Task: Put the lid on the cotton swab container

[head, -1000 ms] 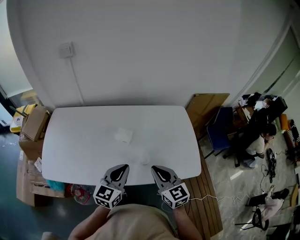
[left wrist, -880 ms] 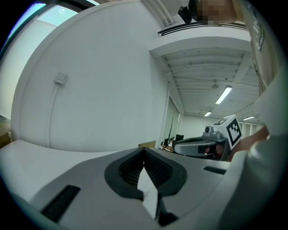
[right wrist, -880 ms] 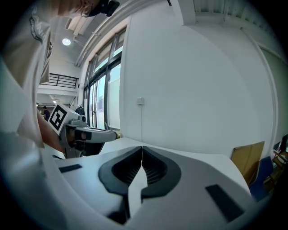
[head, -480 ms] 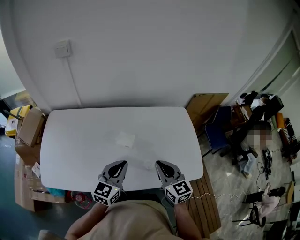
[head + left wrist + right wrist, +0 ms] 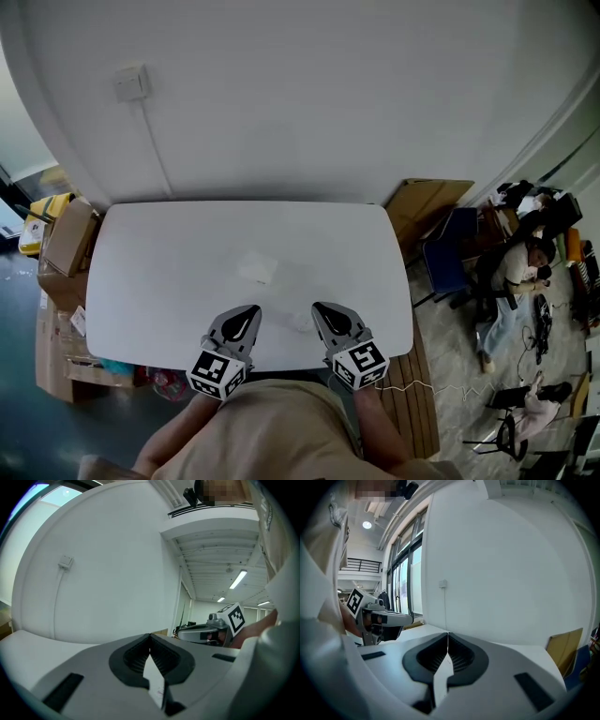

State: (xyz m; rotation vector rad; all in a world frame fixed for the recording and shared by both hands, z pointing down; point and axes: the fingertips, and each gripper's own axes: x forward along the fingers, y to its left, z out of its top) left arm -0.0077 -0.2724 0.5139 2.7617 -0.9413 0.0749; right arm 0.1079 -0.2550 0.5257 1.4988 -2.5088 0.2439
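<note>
Two pale things lie on the white table (image 5: 159, 253), and the head view is too faint to say which is the cotton swab container and which is its lid. A white squarish item (image 5: 257, 268) sits near the table's middle. A smaller translucent item (image 5: 299, 322) lies close to the near edge, between the two grippers.

Both look like thin, light plastic. They are probably stiff enough to pinch but smooth, and likely to skid on the bare tabletop if nudged. The safer hold on the lid would be across two opposite edges, with the container steadied at its side walls so it cannot slide away.

The left gripper (image 5: 246, 315) and the right gripper (image 5: 326, 317) hover side by side over the near edge, close to the person's body and pointing toward the far edge. The translucent item is just ahead, between their tips. In the left gripper view, the left gripper (image 5: 150, 637) has its jaws pressed together with nothing between them. In the right gripper view, the right gripper (image 5: 448, 634) is likewise closed tip to tip and empty. Neither touches either item, so no part of the lidding has begun.
</note>
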